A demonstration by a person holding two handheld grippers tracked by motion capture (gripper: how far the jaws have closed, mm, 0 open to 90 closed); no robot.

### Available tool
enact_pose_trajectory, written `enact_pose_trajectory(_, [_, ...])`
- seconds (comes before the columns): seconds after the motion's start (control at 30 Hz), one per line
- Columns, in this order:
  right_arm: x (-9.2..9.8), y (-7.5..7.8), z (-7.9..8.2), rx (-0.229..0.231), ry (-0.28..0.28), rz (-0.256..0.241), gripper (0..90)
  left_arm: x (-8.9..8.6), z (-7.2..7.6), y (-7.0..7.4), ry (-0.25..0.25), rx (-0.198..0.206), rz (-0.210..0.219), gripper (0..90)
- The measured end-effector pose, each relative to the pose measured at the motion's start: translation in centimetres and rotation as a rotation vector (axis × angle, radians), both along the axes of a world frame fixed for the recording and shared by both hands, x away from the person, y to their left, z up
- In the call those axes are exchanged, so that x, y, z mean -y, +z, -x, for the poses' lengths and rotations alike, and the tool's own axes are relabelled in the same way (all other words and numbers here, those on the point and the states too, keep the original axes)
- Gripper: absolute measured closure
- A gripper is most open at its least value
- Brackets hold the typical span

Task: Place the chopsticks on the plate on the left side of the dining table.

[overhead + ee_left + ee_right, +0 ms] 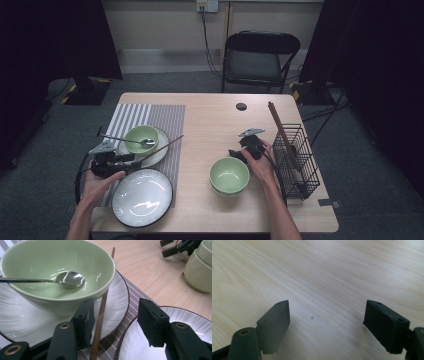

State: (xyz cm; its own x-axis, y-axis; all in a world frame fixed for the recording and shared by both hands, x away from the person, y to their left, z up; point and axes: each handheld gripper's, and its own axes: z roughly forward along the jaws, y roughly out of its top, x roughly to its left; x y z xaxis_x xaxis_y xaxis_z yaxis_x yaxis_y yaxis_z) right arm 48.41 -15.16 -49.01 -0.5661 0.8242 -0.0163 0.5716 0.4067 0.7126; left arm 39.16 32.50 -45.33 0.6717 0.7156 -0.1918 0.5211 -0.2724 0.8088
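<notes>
High view: the left gripper (121, 159) is held at the near left of the table (210, 120), beside a white plate (161, 150) carrying a green bowl (140, 138) with a spoon (125, 140). Left gripper view: its jaws are spread apart, and a brown chopstick (100, 317) is seen between them, just beside the left jaw, resting across the plate's rim. The right gripper (325, 322) is held open over bare wood, just beyond two stacked bowls (229, 176).
</notes>
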Motion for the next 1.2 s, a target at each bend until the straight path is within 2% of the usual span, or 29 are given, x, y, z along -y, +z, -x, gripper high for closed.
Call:
enact_pose_trajectory(0.1, [0.2,1.0,0.1,0.026,-0.026,-0.012,21.3,0.3,0.0,0.1,-0.007,0.002,0.010,43.7])
enact_pose_trajectory(0.17, [0.2,1.7,0.2,0.039,-0.034,-0.041,21.3,0.5,0.0,0.2,-0.003,-0.010,0.027,41.6])
enact_pose_trajectory(0.27, [-0.1,3.1,0.7,0.065,0.000,-0.059,21.6,0.7,0.0,0.2,-0.006,-0.016,0.021,39.6])
enact_pose_trajectory(0.3, [-0.1,3.4,0.8,0.075,0.003,-0.067,21.9,0.7,0.0,0.2,-0.009,-0.021,0.031,38.7])
enact_pose_trajectory(0.4, [-0.3,4.7,1.1,0.095,0.020,-0.111,23.9,0.9,-0.1,0.3,-0.025,-0.023,-0.001,38.4])
enact_pose_trajectory(0.6, [-0.8,6.9,1.4,0.096,0.082,-0.178,24.4,1.7,-0.3,1.4,-0.031,0.011,-0.007,36.6])
enact_pose_trajectory(0.7, [-0.8,7.8,1.5,0.103,0.092,-0.210,25.1,2.3,-0.7,1.9,-0.038,0.021,0.009,36.2])
enact_pose_trajectory(0.8, [-0.7,9.0,1.8,0.130,0.104,-0.225,26.1,2.7,-0.9,2.1,-0.047,0.023,0.037,35.9])
enact_pose_trajectory(1.03, [-0.4,11.6,2.2,0.177,0.137,-0.264,33.1,4.2,-1.2,2.5,-0.071,0.035,0.009,34.8])
enact_pose_trajectory(1.17, [0.1,13.0,2.3,0.198,0.147,-0.299,36.9,4.8,-1.4,2.3,-0.074,0.041,0.029,34.5])
enact_pose_trajectory(1.2, [0.2,13.3,2.3,0.200,0.152,-0.298,37.3,4.9,-1.4,2.2,-0.082,0.035,0.013,34.4])
